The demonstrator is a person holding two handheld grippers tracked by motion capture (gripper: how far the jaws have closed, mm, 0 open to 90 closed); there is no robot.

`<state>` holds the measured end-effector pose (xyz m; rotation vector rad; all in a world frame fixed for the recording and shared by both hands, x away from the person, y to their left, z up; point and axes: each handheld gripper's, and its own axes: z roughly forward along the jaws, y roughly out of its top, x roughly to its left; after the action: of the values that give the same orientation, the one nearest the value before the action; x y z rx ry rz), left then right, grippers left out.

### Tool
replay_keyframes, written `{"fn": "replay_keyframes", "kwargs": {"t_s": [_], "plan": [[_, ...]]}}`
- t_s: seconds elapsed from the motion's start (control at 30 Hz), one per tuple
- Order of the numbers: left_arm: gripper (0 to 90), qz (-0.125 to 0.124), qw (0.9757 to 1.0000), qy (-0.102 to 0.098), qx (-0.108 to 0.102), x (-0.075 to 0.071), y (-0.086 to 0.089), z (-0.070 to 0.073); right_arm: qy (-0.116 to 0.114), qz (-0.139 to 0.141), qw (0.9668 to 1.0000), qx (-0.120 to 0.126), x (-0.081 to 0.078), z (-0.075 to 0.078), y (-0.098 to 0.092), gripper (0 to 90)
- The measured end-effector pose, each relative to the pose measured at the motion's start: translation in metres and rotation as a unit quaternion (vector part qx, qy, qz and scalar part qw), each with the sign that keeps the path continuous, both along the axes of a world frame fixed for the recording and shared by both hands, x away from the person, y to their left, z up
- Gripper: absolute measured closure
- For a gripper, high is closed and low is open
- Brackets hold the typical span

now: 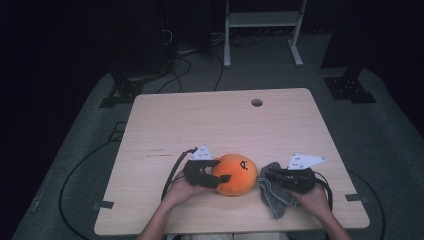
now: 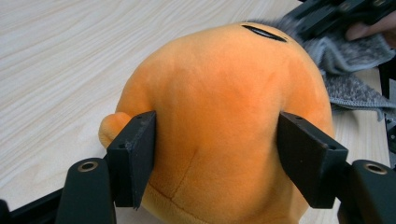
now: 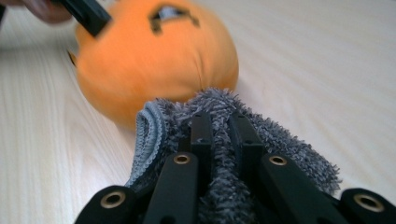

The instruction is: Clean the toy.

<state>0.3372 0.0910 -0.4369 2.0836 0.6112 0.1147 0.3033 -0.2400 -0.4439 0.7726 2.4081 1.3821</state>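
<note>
Tongs in the left hand (image 1: pixel 214 176) are being clenched on the orange plush toy (image 1: pixel 235 173), with one black pad (image 2: pixel 135 156) being pressed into its flank at nine o'clock in the left gripper view and the other being pressed in at three o'clock; the plush is bulging between them. Its jaws have just been opening a little, yet the toy is still being gripped between them. Right tongs (image 1: pixel 272 176) are being clenched on the grey cloth (image 1: pixel 274 192), whose fuzzy pile is being pinched between the two nearly touching jaws in the right gripper view (image 3: pixel 219 135).

On the bench (image 1: pixel 200 125), the toy is lying in the near half, close to the middle of its width, resting on the pale wood. A dark stitched mark on its surface is being shown toward two o'clock in the high view. The cloth is lying just beside the toy at its three o'clock side, its hemmed edge (image 3: pixel 152 135) being held against or very near the plush; whether they are actually touching cannot be told for certain. Part of the cloth is trailing toward six o'clock under the right hand (image 1: pixel 315 197). The left hand (image 1: pixel 180 190) is being rested on the bench at the toy's eight o'clock side.
</note>
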Motion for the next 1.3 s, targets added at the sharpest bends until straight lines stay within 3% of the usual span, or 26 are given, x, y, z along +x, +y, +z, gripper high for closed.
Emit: {"fn": "replay_keyframes", "kwargs": {"t_s": [0.13, 0.17, 0.27, 0.37, 0.4, 0.5, 0.57, 0.6, 0.67, 0.8, 0.83, 0.87, 0.97, 1.1, 1.13, 1.17, 1.23, 1.27, 1.3], "plan": [[30.6, 0.006, 1.0, 0.0, -0.002, 0.0, -0.003, 0.001, -0.02, 0.017, 0.9996, 0.011, -0.007, 0.011, 0.01, 81.2], [30.6, 0.004, 1.0, -0.003, 0.001, -0.001, -0.004, 0.001, -0.035, 0.035, 0.9986, 0.018, -0.011, 0.019, 0.022, 81.2], [30.4, 0.005, 0.9999, -0.008, 0.005, -0.003, -0.008, 0.003, -0.05, 0.053, 0.9971, 0.023, -0.014, 0.027, 0.036, 81.2], [29.1, -0.001, 1.0, -0.01, 0.002, -0.004, -0.009, 0.004, -0.069, 0.069, 0.9952, 0.002, -0.012, 0.034, 0.054, 81.2], [24.1, -0.01, 0.9999, -0.005, -0.001, -0.004, -0.008, 0.005, -0.063, 0.072, 0.9952, -0.02, -0.008, 0.031, 0.059, 81.2], [16.7, -0.051, 0.9984, 0.019, -0.018, 0.0, 0.001, 0.011, -0.063, 0.074, 0.995, -0.023, -0.006, 0.027, 0.059, 81.2], [18.6, -0.064, 0.9969, 0.026, -0.038, 0.001, 0.006, 0.013, -0.063, 0.069, 0.9954, -0.021, -0.006, 0.024, 0.054, 81.2], [30.0, -0.073, 0.9962, 0.017, -0.045, 0.001, 0.01, 0.015, -0.06, 0.063, 0.996, -0.022, -0.006, 0.021, 0.048, 81.2], [40.7, -0.068, 0.9967, 0.006, -0.044, 0.0, 0.009, 0.015, -0.054, 0.053, 0.997, -0.018, -0.005, 0.018, 0.039, 81.1], [44.8, -0.054, 0.9981, -0.025, -0.016, -0.004, -0.003, 0.014, -0.042, 0.036, 0.9981, -0.026, -0.004, 0.013, 0.028, 80.9], [44.8, -0.052, 0.998, -0.03, -0.019, -0.005, -0.005, 0.014, -0.04, 0.03, 0.9981, -0.036, -0.004, 0.012, 0.024, 80.9], [45.1, -0.048, 0.998, -0.041, -0.007, -0.007, -0.008, 0.015, -0.035, 0.016, 0.9978, -0.055, -0.006, 0.011, 0.016, 81.0], [45.3, -0.043, 0.9982, -0.042, -0.009, -0.006, -0.01, 0.014, -0.041, 0.012, 0.9978, -0.05, -0.01, 0.013, 0.011, 81.0], [45.3, -0.032, 0.9987, -0.038, -0.013, -0.004, -0.012, 0.013, -0.073, 0.05, 0.9958, -0.022, -0.021, 0.028, 0.026, 81.0], [44.8, -0.033, 0.9987, -0.038, -0.008, -0.003, -0.012, 0.014, -0.074, 0.059, 0.9953, -0.021, -0.02, 0.03, 0.033, 81.0], [36.2, -0.035, 0.9987, -0.037, -0.003, -0.005, -0.008, 0.02, -0.074, 0.067, 0.9941, -0.042, -0.016, 0.029, 0.046, 81.1], [24.7, -0.031, 0.9988, -0.037, -0.002, -0.005, -0.004, 0.024, -0.072, 0.068, 0.9937, -0.052, -0.012, 0.027, 0.051, 81.1], [24.7, -0.03, 0.9989, -0.035, -0.002, -0.006, 0.0, 0.026, -0.068, 0.067, 0.9942, -0.049, -0.01, 0.024, 0.054, 81.2], [29.8, -0.05, 0.9983, -0.03, -0.003, -0.006, 0.006, 0.026, -0.065, 0.066, 0.995, -0.037, -0.007, 0.02, 0.057, 81.2]]}}
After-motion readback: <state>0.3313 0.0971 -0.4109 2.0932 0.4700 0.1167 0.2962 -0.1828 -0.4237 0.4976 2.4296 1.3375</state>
